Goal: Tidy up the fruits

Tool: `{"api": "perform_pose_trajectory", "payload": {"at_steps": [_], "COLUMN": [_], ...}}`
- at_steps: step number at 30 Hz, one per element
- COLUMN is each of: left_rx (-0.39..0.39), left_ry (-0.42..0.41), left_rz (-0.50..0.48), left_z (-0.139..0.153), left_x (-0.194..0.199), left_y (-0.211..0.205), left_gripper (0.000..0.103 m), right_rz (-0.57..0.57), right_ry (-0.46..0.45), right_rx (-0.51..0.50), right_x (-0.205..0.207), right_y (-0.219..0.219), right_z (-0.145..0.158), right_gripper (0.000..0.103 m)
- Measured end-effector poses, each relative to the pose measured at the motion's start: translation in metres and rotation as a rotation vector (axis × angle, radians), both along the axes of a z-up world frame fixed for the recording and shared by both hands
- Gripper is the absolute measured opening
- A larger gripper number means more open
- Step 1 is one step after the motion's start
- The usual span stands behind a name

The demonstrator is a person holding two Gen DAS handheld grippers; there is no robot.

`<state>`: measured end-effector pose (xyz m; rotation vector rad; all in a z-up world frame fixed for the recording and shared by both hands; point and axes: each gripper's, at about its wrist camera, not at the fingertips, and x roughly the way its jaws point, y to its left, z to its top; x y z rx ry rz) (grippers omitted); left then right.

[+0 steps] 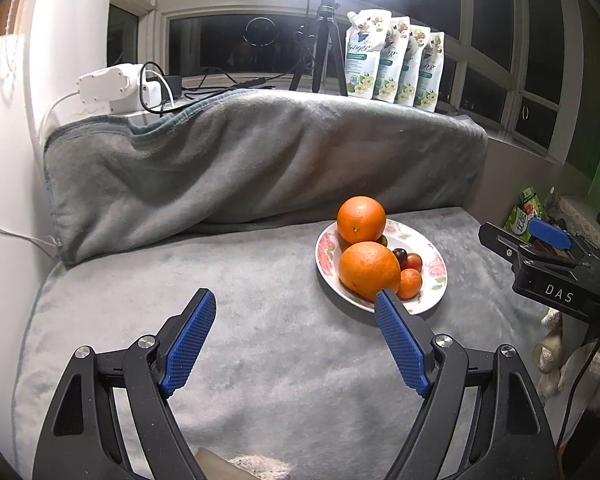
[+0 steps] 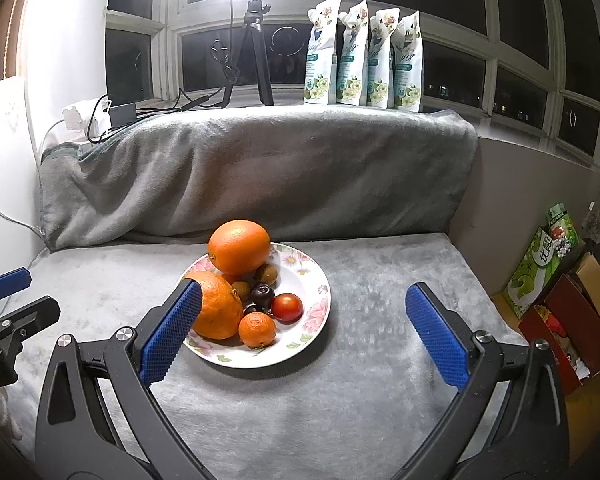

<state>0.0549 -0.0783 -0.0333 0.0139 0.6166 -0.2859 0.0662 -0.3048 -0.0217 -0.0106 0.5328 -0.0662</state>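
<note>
A floral white plate [image 2: 314, 292] sits on the grey blanket and holds two big oranges [image 2: 239, 246], a small mandarin [image 2: 257, 330], a red tomato [image 2: 287, 307], a dark cherry [image 2: 263, 293] and brown longans [image 2: 266, 274]. The plate also shows in the left wrist view [image 1: 430, 246]. My left gripper [image 1: 296, 300] is open and empty, to the left of the plate. My right gripper [image 2: 302, 292] is open and empty, just in front of the plate. The right gripper shows at the right edge of the left wrist view [image 1: 548, 240].
A blanket-covered ledge [image 2: 260, 168] rises behind the plate. Several refill pouches [image 2: 364, 56], a tripod [image 2: 248, 52] and a power strip [image 1: 112, 84] stand on the windowsill. Boxes [image 2: 560, 288] sit to the right of the blanket.
</note>
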Motion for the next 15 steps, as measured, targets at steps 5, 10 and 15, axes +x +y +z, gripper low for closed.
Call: {"api": "perform_pose_trajectory", "payload": {"at_steps": [5, 10, 15], "left_rx": [-0.001, 0.0, -0.003], "left_ry": [-0.001, -0.012, -0.012], "left_rz": [-0.002, 0.001, 0.006], "left_z": [0.0006, 0.0021, 0.0017], "left_x": [-0.001, -0.0028, -0.0039], "left_y": [-0.0003, -0.0004, 0.0], "left_gripper": [0.082, 0.082, 0.082], "right_rz": [0.0, 0.001, 0.011], "right_ry": [0.001, 0.002, 0.005], "right_rx": [0.001, 0.0, 0.001], "right_x": [-0.0003, -0.001, -0.0018], "right_y": [0.0002, 0.0013, 0.0044], "right_z": [0.0002, 0.0007, 0.0013], "right_gripper": [0.103, 0.103, 0.103]}}
